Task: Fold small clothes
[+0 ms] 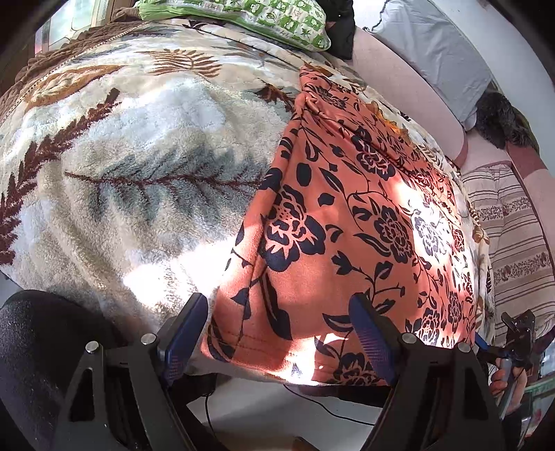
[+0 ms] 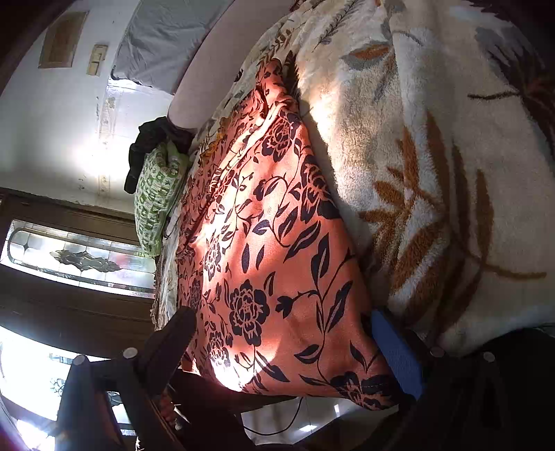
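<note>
An orange garment with a dark floral print (image 1: pixel 347 222) lies spread lengthwise on a fleece leaf-pattern blanket (image 1: pixel 131 166) on the bed, its near hem hanging over the bed's edge. My left gripper (image 1: pixel 277 312) is open, its fingers either side of the near hem, holding nothing. In the right wrist view the same garment (image 2: pixel 277 249) fills the middle, and my right gripper (image 2: pixel 281 322) is open with its fingers straddling the near end of the cloth. The right gripper also shows in the left wrist view (image 1: pixel 517 333) at the far right.
A green patterned pillow (image 1: pixel 242 17) and dark clothing lie at the head of the bed. A pink headboard or wall (image 1: pixel 399 79) and a striped cushion (image 1: pixel 513 236) run along the far side. A black chair (image 1: pixel 38 347) and a cable on the floor (image 1: pixel 326 406) lie near the bed.
</note>
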{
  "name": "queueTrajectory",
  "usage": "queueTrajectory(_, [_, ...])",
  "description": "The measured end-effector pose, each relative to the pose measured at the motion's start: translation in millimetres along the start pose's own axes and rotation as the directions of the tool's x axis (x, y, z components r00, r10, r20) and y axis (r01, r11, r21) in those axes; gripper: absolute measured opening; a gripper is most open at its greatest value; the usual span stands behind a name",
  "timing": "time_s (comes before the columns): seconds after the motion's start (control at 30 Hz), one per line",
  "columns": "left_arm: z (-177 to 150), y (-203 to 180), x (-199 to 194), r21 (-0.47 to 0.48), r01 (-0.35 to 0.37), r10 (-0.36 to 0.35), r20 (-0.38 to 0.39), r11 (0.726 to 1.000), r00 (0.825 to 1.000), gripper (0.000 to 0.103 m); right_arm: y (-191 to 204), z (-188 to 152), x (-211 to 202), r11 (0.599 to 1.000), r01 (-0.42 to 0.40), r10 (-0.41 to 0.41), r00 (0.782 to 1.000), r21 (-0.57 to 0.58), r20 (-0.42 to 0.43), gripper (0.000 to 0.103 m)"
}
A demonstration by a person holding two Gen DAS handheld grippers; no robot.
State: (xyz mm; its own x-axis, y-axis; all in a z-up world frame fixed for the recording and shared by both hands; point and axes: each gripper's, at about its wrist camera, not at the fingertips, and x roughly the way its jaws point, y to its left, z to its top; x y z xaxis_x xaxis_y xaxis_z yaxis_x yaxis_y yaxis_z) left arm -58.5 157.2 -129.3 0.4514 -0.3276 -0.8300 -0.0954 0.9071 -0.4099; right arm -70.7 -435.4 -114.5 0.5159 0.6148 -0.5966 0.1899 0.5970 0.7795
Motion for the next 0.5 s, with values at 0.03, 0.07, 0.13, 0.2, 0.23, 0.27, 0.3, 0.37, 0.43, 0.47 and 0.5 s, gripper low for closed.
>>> queueTrajectory(0.03, [0,0,-1,-0.004,-0.005,0.005,-0.002,1.000,1.000,0.084,1,-1,-1,1.000,-0.001,0.001,1.000,-0.001,0.004,0.101])
queueTrajectory(0.07, [0,0,-3,-0.008,-0.002,0.002,0.004,1.000,1.000,0.084,2,-1,-3,1.000,0.010,-0.010,1.000,-0.007,0.016,0.101])
queueTrajectory(0.13, [0,0,-6,-0.006,0.006,-0.006,0.026,1.000,1.000,0.084,8,1,-8,0.999,0.037,-0.035,0.998,-0.035,0.047,0.101])
queueTrajectory(0.2, [1,-2,-3,0.009,0.001,-0.001,0.031,1.000,1.000,0.084,11,3,-7,0.997,0.058,-0.056,0.997,-0.056,0.049,0.101])
queueTrajectory(0.23, [1,-1,1,0.016,-0.014,0.013,0.025,1.000,1.000,0.084,10,5,-3,0.996,0.067,-0.065,0.997,-0.053,0.034,0.102])
queueTrajectory(0.27, [0,1,8,0.017,-0.042,0.042,0.005,0.999,0.999,0.084,7,5,2,0.996,0.076,-0.075,0.997,-0.046,0.015,0.101])
queueTrajectory(0.3, [-1,3,14,0.012,-0.070,0.070,-0.022,0.998,0.997,0.082,4,4,8,0.996,0.081,-0.082,0.997,-0.037,-0.011,0.101])
queueTrajectory(0.37, [-4,0,11,0.038,-0.072,0.073,-0.011,0.997,0.997,0.072,7,-1,17,0.996,0.076,-0.079,0.995,-0.040,-0.062,0.101])
queueTrajectory(0.43, [-5,-6,8,0.095,-0.071,0.072,-0.008,0.993,0.997,0.033,17,-8,21,0.997,0.035,-0.042,0.992,-0.061,-0.122,0.101])
queueTrajectory(0.47, [-4,-7,7,0.103,-0.089,0.090,-0.003,0.991,0.996,0.029,23,-11,22,0.997,0.013,-0.023,0.990,-0.076,-0.140,0.101])
queueTrajectory(0.5, [-4,-5,8,0.095,-0.090,0.090,0.002,0.991,0.996,0.029,26,-13,22,0.996,-0.001,-0.012,0.988,-0.087,-0.153,0.101])
